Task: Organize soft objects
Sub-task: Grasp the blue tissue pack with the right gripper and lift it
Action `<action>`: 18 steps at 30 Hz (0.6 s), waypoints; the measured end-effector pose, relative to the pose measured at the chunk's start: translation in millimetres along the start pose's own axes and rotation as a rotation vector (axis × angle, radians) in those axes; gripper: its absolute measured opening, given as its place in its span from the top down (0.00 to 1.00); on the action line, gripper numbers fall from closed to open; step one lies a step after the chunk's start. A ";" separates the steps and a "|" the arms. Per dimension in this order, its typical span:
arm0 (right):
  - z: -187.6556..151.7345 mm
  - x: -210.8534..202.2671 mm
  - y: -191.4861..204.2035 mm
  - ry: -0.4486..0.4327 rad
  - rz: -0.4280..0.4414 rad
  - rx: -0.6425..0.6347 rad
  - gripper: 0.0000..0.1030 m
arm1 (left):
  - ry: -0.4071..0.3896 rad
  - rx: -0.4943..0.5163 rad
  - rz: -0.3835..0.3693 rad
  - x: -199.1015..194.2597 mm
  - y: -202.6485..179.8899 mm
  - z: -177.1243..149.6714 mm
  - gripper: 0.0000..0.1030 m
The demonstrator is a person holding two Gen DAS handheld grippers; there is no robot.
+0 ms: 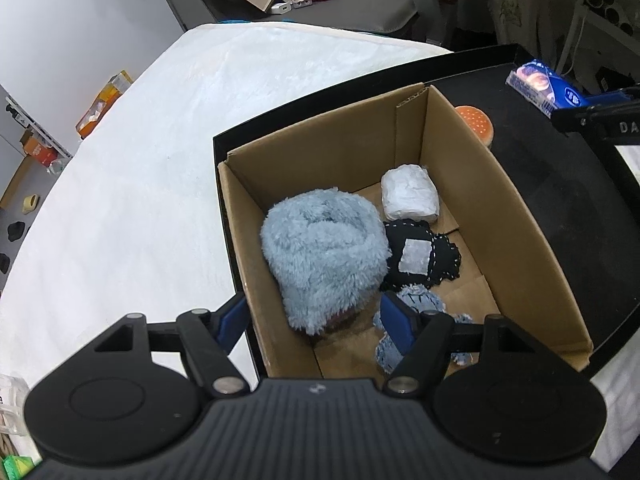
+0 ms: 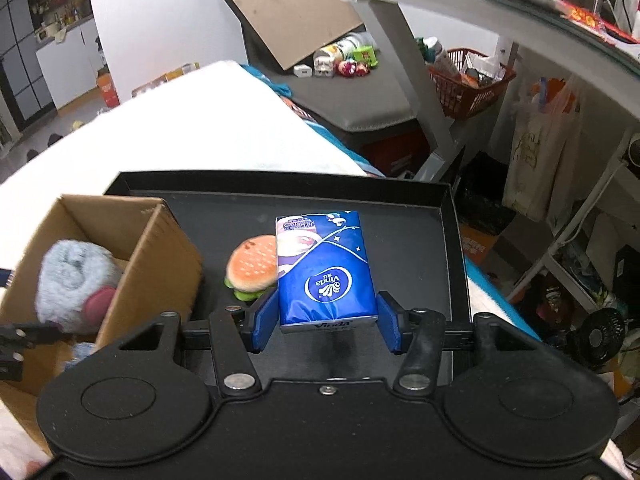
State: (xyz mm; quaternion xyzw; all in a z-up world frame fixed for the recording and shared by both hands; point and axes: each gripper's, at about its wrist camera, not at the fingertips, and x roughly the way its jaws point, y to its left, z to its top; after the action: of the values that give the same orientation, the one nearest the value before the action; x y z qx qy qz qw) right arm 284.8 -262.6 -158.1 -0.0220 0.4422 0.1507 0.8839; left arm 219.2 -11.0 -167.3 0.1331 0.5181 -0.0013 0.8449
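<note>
Pinching the blue tissue pack (image 2: 326,270) in the right fingers (image 2: 327,322), above the black tray (image 2: 454,248) — left fingers (image 1: 316,322) spread over the box (image 1: 500,216). Gripping only one end — maybe slipping, dropping outside.

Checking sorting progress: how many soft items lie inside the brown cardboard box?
4 visible: fluffy light-blue plush at left, white wrapped tissue pack at the far end, black stitched cloth patch mid-floor, frayed denim pieces nearest. More may hide beneath the plush.
</note>
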 end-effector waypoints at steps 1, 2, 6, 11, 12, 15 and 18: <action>0.3 -3.8 2.3 -0.006 -0.005 -0.005 0.50 | 0.001 -0.004 -0.005 -0.9 0.7 -1.3 0.32; 1.3 -7.0 4.4 -0.012 -0.008 -0.010 0.50 | 0.001 -0.006 -0.011 -1.8 1.1 -2.4 0.32; 7.5 -18.8 14.9 -0.029 -0.006 -0.024 0.50 | -0.011 -0.007 -0.025 -7.0 2.5 -4.6 0.32; 15.9 -32.9 33.3 -0.054 0.004 -0.057 0.50 | -0.024 -0.020 -0.038 -15.8 8.8 -6.8 0.32; 16.6 -35.7 37.7 -0.059 0.008 -0.063 0.50 | -0.028 -0.022 -0.045 -17.8 9.8 -7.4 0.32; 19.8 -42.2 51.6 -0.072 0.026 -0.077 0.50 | -0.047 -0.021 -0.060 -22.6 12.2 -9.9 0.32; 24.3 -47.5 66.1 -0.081 0.044 -0.093 0.50 | -0.053 -0.032 -0.075 -24.8 17.6 -13.9 0.32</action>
State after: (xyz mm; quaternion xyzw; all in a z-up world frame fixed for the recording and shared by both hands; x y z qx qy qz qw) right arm 257.9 -207.1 -99.6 -0.0474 0.3991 0.1912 0.8955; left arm 198.1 5.7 -147.6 0.0998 0.4999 -0.0282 0.8599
